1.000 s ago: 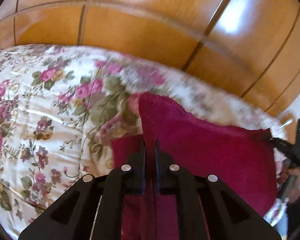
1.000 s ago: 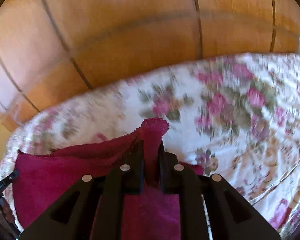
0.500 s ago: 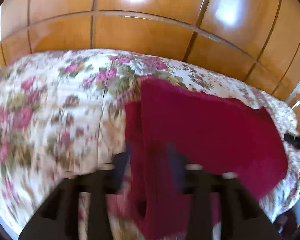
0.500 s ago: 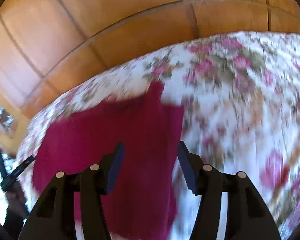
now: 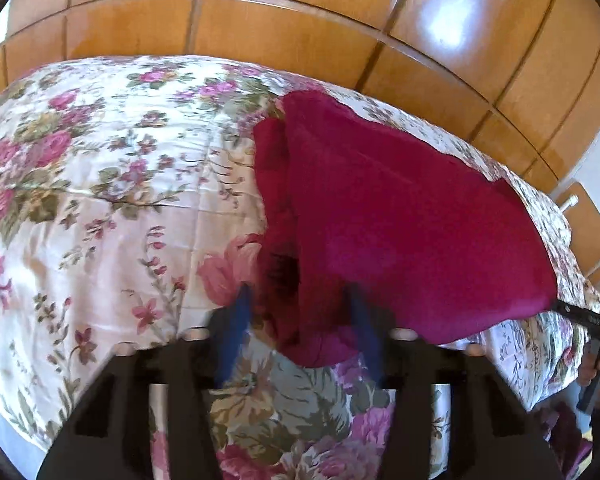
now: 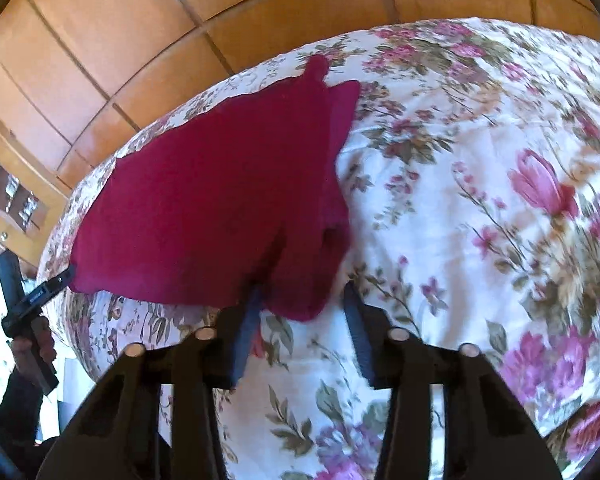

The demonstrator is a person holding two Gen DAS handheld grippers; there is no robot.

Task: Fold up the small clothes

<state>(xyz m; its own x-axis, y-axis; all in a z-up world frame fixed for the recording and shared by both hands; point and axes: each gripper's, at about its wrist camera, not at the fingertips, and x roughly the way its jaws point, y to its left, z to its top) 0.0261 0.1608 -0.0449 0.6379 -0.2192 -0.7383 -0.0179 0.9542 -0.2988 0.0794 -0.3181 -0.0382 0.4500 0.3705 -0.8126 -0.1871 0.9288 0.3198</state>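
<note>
Since a second ago we have let go of the crimson garment (image 5: 400, 216): then both our grippers pinched its near corners and held it up, and it lies released and folded over on the floral bedspread (image 5: 100, 200), with a second layer showing along one edge. Behind the bed stands a glossy panelled wooden wardrobe (image 5: 300, 40), and nothing lies between us and the cloth.

Our left gripper (image 5: 300, 328) is blurred; its jaws are closing with a clear gap between them, and the garment's near hem lies in that gap, not pinched as far as we can tell. Our right gripper (image 6: 302, 322) also shows parted jaws, closing, just at the near corner of the cloth (image 6: 220, 184); the left fingertip (image 6: 252, 300) sits at the hem, though we cannot tell whether it touches.
</note>
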